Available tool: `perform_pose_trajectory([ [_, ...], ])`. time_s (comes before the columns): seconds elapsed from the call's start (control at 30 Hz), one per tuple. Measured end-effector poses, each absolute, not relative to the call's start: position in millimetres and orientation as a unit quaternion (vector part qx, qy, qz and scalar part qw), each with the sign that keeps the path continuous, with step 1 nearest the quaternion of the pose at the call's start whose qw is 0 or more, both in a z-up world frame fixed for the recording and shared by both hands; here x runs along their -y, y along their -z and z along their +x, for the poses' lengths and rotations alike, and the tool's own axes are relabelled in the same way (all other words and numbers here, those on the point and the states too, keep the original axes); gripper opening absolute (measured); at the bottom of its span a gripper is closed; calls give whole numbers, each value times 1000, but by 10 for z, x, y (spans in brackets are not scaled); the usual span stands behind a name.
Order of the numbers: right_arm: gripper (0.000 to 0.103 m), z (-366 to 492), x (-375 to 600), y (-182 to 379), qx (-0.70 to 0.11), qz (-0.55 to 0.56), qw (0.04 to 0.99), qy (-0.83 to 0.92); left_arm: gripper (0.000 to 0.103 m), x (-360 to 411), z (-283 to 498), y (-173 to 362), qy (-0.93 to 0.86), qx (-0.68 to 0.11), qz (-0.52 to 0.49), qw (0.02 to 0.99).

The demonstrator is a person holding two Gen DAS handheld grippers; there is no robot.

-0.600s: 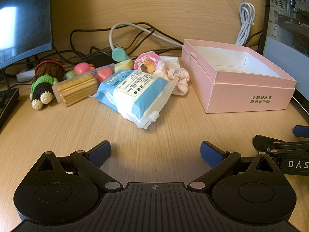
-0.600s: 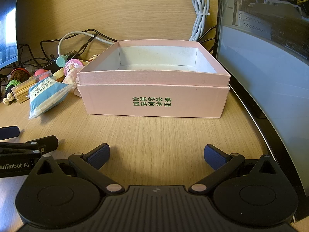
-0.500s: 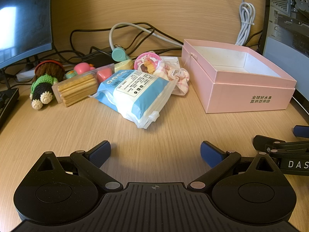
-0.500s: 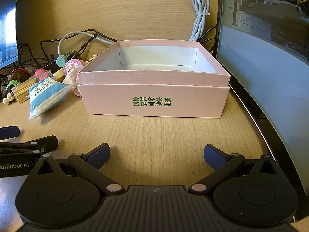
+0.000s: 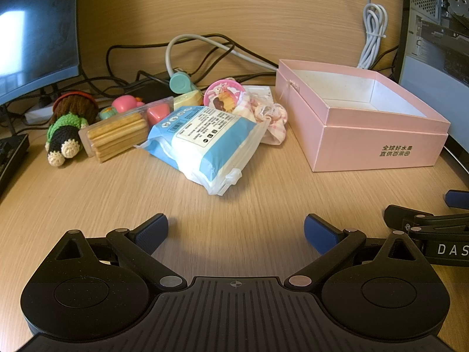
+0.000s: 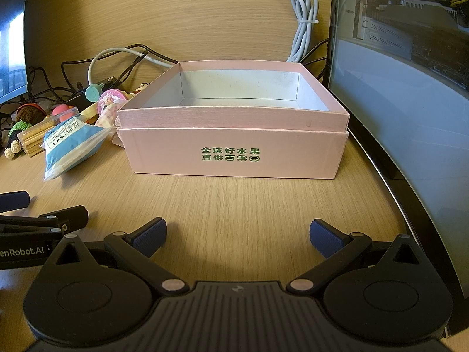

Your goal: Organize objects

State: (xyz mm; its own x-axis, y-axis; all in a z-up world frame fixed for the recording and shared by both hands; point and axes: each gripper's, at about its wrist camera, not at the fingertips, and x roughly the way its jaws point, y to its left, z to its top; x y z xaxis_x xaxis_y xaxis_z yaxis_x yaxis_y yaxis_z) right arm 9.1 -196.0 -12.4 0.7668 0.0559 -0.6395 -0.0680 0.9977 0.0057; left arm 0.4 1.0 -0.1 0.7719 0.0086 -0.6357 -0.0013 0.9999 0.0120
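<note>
Nothing has moved since the earlier frames in either view; both grippers and every item sit as before. Judged from this, organizing has not begun.

Left wrist view:
- Left gripper (image 5: 236, 230): jaws spread wide, holding nothing, low over bare tabletop (image 5: 117, 193) at the near edge.
- Right gripper (image 5: 425, 228): seen at the near right edge, side-on.
- Blue-and-white packet (image 5: 205, 143): nearest loose item, lying flat, directly ahead of the left gripper.
- Biscuit pack (image 5: 117, 135): left of the packet, touching or just beside it.
- Knitted doll (image 5: 69, 123): far left of the pile, lying on its side.
- Small pink toys (image 5: 129, 104), round pink tin (image 5: 224, 96), pink cloth (image 5: 269, 117): behind and right of the packet, crowded together.
- Pink box (image 5: 378, 146): right of the pile, open, no contents visible.
- Cables (image 5: 205, 47) along the far wall.

Right wrist view:
- Right gripper (image 6: 237, 234): jaws spread wide, holding nothing, facing the pink box (image 6: 234, 158) squarely, apart from it.
- Left gripper (image 6: 41, 220): at the near left edge.
- Packet (image 6: 70, 143) and remaining pile: left of the box.
- Box interior (image 6: 240, 88): shows bare white walls and floor.

Assessment: all items remain outside the box; the packet is likely the first pick for the left gripper.
</note>
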Motion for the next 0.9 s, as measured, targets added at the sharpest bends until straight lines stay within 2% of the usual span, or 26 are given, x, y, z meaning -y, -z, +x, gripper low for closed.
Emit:
perform_pose_trajectory([
  [0.9, 103, 93, 1973, 134, -342, -12, 939, -40, 102, -8, -6, -10, -10, -342, 4, 940],
])
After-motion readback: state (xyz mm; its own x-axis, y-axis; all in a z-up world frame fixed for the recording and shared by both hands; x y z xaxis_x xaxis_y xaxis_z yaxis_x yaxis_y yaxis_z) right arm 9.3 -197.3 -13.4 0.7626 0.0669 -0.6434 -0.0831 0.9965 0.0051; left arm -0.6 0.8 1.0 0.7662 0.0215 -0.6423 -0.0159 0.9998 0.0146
